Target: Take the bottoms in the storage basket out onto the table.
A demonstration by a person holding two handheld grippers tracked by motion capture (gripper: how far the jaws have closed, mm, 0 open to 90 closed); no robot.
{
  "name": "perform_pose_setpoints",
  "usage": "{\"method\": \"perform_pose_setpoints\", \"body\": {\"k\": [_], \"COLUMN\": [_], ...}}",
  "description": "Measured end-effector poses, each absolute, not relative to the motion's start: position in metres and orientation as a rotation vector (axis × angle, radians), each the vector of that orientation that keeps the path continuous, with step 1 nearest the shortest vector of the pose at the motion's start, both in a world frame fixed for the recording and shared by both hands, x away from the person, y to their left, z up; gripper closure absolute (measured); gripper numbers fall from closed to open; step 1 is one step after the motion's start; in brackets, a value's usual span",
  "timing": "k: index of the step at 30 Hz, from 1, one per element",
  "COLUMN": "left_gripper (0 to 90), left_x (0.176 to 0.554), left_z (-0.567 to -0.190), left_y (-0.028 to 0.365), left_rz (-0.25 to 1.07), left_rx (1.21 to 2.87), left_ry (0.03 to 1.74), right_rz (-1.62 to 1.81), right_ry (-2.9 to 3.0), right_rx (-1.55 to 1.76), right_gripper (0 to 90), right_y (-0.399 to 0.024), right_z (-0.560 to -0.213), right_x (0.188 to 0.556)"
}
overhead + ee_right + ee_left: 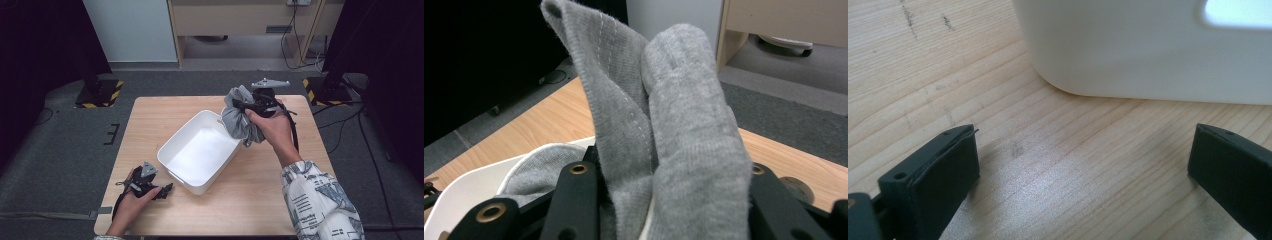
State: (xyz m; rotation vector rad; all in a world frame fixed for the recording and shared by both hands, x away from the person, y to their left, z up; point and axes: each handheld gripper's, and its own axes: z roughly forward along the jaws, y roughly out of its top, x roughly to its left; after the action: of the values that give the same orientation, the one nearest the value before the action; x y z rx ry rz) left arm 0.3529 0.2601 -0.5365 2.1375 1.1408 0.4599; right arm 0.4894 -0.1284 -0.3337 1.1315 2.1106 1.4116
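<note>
A bunched grey cloth (240, 117) hangs over the far right corner of the white bin (172, 145), and my right gripper (250, 106) is shut on it. In the right gripper view the grey cloth (674, 125) rises in thick folds between the two black jaws, with the bin's rim (469, 182) below at the left. My left gripper (162, 190) rests on the wooden table (260, 200) near the front left, just beside the bin's near corner. Its jaws stand open in the left gripper view, with bare wood between them and the bin's wall (1128, 50) ahead.
The bin sits at an angle in the middle of the table, with a handle slot (1238, 12) in its near wall. Two black stands with yellow-striped feet (100, 92) flank the table's far side. Cables (300, 45) trail over the floor behind.
</note>
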Motion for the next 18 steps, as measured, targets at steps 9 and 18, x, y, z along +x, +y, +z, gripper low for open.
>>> {"method": "perform_pose_setpoints", "body": {"k": [9, 18], "left_gripper": [0.0, 0.0], "left_x": [0.353, 0.353], "left_z": [-0.536, -0.536], "left_y": [0.260, 0.260], "left_rz": [0.461, 0.461], "left_rx": [2.137, 2.137], "left_ry": [1.142, 1.143], "right_rz": [1.396, 1.383], "right_ry": [2.100, 2.100], "right_rx": [1.152, 1.185], "right_gripper": [61.6, 61.6], "right_y": [-0.143, -0.155], "right_z": [-0.334, -0.339], "right_x": [0.488, 0.490]}}
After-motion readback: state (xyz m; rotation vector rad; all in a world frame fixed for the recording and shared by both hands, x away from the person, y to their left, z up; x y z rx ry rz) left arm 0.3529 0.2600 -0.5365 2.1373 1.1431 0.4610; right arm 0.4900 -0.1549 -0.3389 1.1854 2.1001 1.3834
